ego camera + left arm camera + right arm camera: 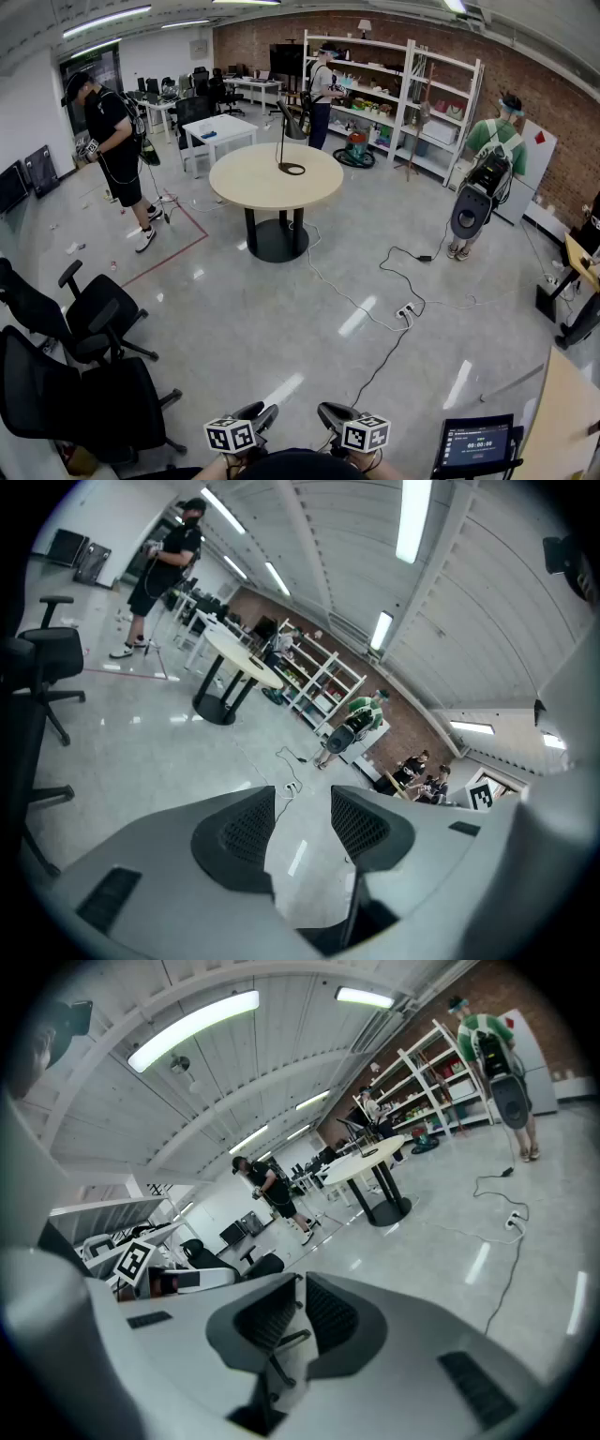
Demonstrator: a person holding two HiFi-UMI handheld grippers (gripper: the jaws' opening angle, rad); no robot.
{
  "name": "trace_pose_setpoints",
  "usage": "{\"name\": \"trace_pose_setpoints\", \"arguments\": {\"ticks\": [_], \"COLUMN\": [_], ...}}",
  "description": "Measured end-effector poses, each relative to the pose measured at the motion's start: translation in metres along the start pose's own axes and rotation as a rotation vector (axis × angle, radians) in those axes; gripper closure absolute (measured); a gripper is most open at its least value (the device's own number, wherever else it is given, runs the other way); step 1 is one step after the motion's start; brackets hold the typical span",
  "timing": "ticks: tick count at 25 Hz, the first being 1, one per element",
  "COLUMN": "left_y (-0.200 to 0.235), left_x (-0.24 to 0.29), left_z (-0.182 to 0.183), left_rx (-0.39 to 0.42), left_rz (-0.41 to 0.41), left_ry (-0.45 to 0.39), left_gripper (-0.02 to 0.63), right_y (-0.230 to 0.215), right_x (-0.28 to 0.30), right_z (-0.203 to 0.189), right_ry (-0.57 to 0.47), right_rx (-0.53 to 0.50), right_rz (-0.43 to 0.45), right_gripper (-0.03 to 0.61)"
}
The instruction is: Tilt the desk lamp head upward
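Observation:
A black desk lamp (284,141) stands on the round beige table (248,183) far across the room, its head (292,123) hanging down from a thin stem above a ring base. Both grippers are low at the bottom edge of the head view, far from the table. My left gripper (260,413) is open, and only floor shows between its black ribbed pads (246,829). My right gripper (330,413) is shut, its pads (267,1316) nearly together with nothing held. The table (240,659) (372,1155) appears small in both gripper views.
Black office chairs (89,323) crowd the near left. A cable with a power strip (405,310) crosses the floor toward the table. A tablet screen (476,442) and a wooden desk edge (562,422) sit near right. Three people (112,141) (322,89) (487,164) stand around; white shelving (403,103) lines the back.

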State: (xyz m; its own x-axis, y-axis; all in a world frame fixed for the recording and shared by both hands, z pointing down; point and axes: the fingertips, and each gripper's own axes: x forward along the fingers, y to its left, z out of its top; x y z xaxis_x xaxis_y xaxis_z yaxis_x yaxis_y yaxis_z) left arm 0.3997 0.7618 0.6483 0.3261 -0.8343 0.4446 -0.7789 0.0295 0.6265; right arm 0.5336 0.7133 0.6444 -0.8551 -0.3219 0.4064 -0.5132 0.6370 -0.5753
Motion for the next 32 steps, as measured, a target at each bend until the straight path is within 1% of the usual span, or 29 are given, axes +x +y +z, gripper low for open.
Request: {"name": "trace_pose_setpoints", "arguments": {"ticks": [10,13,17,22,28,32], "left_y": [0.001,0.002,0.005,0.004,0.018,0.030], "left_x": [-0.001,-0.003,-0.005,-0.007,-0.018,-0.030], "left_z": [-0.010,-0.014,-0.014,-0.011,-0.010,-0.011], "left_rx": [-0.026,-0.027,-0.029,-0.031,-0.048,-0.075], "left_rz": [-0.009,-0.009,-0.017,-0.025,-0.026,-0.041], "left_ry": [0.016,0.020,0.019,0.014,-0.004,-0.020], "left_gripper": [0.419,0.419,0.420,0.419,0.420,0.420], "right_y": [0.001,0.004,0.009,0.010,0.018,0.030], "right_x": [-0.003,-0.005,-0.004,-0.002,0.007,0.015], "right_z": [-0.010,-0.011,-0.007,-0.009,-0.011,-0.017], "right_ry": [0.017,0.007,-0.023,-0.005,0.003,0.025], "right_rx": [0.006,0.004,-0.005,-0.007,-0.021,-0.030], "right_rz": [-0.016,-0.012,-0.001,-0.020,-0.036,-0.048], "right_gripper": [0.544,0.545,0.545,0.543,0.545,0.545]}}
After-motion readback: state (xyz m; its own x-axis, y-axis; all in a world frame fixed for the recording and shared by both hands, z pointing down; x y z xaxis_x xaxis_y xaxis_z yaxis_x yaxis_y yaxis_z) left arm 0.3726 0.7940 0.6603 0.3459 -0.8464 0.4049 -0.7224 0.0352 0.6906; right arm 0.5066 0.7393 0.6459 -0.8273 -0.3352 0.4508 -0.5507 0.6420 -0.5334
